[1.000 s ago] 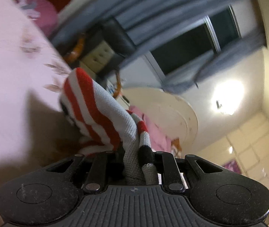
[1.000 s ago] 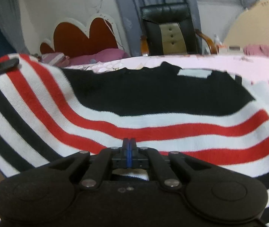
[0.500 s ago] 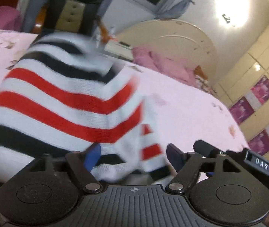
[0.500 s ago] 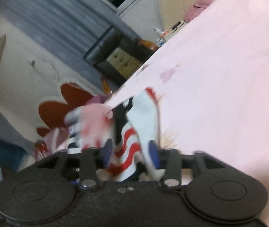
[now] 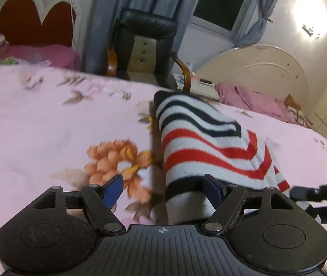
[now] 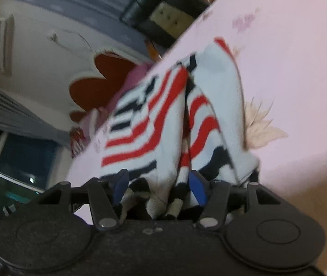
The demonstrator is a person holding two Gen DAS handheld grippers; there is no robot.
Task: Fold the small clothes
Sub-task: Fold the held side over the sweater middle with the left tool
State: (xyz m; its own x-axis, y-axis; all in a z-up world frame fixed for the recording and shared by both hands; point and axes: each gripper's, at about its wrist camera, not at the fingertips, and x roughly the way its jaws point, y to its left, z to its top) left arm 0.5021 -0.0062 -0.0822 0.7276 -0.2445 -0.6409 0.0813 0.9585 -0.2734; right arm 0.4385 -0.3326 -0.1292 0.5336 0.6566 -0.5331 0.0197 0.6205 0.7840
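we see a soft, light striped knit sweater (image 5: 200, 147) lying folded on the bed (image 5: 48, 124), both tools, left tool (image 5: 163, 189) and right tool (image 6: 157, 184), just opened wide around its limp, bunching hem, which we judge best pinched at a corner.

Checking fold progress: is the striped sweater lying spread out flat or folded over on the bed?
Folded over. The striped sweater lies as a narrow doubled bundle on the pink bedsheet, stripes meeting in a V at an overlapping edge.

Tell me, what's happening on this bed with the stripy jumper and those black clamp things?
A person holding a gripper in each hand is folding a small striped sweater on a pink floral bedsheet. The left gripper stands open, one pad against the cloth. The right gripper has just been opening, bunched sweater between its jaws, apparently letting go.
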